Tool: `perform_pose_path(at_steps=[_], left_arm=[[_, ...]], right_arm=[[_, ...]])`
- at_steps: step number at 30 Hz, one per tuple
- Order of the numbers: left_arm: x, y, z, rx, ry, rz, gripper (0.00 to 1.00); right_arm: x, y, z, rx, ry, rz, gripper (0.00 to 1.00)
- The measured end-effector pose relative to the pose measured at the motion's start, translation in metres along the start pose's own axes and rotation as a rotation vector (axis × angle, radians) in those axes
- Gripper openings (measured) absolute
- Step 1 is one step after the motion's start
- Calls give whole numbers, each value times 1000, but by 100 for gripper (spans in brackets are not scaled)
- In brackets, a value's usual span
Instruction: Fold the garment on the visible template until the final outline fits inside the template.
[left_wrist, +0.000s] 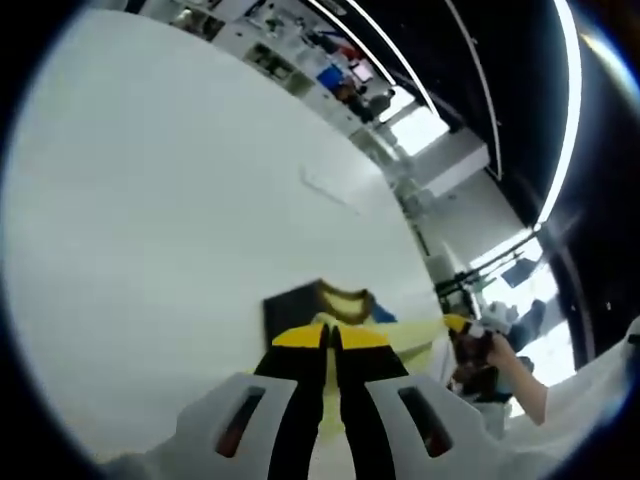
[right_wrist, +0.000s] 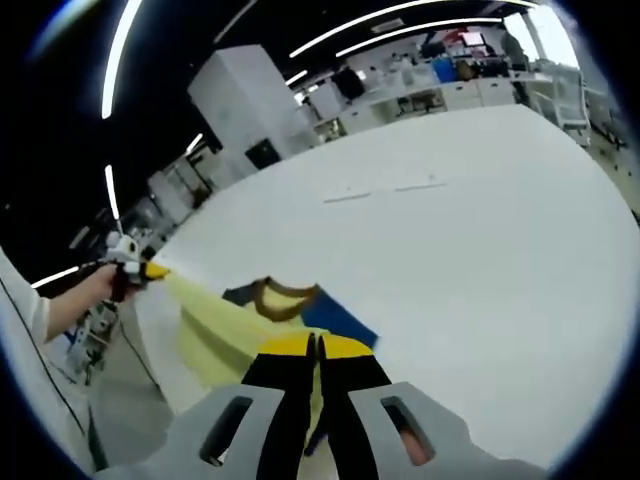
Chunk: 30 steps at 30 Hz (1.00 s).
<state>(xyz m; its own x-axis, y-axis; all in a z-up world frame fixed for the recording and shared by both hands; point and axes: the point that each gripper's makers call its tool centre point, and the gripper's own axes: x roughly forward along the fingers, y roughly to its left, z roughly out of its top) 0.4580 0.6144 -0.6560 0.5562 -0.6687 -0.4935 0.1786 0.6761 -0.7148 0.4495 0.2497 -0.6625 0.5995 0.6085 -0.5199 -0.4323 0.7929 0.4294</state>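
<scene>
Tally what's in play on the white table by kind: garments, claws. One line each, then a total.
Garment (yellow with blue panel and brown collar): 1
Claws, left claw and right claw, both shut on the garment: 2
Table: 1
Total: 4

1. A wide white table (left_wrist: 180, 200) spreads across most of the left gripper view, its surface plain and matte.
2. In the right gripper view the same white table (right_wrist: 480, 220) runs to a far edge.
3. Long bright light strips (right_wrist: 400, 25) curve across a dark ceiling (left_wrist: 480, 60).
4. Beyond the far table edge stand white shelves and benches (right_wrist: 440, 85) crowded with small equipment, too small to make out.
5. A large white cabinet block (right_wrist: 245, 100) rises at far left in the right gripper view.
6. Bright windows (left_wrist: 425, 125) glow at far right in the left gripper view.
</scene>
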Motion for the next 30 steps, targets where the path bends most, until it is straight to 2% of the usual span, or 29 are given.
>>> perform_pose_path(at_steps=[7, 22, 26, 30], left_arm=[[18, 18, -4, 5, 31, 41, 0], [31, 31, -12, -15, 44, 80, 0], [36, 35, -17, 18, 68, 108, 0], [38, 39, -19, 7, 68, 116, 0]], right_arm=[[18, -12, -10, 8, 40, -25, 2], [40, -25, -25, 4, 87, -50, 2], [45, -34, -30, 9, 91, -55, 2], [50, -43, -37, 19, 99, -65, 2]])
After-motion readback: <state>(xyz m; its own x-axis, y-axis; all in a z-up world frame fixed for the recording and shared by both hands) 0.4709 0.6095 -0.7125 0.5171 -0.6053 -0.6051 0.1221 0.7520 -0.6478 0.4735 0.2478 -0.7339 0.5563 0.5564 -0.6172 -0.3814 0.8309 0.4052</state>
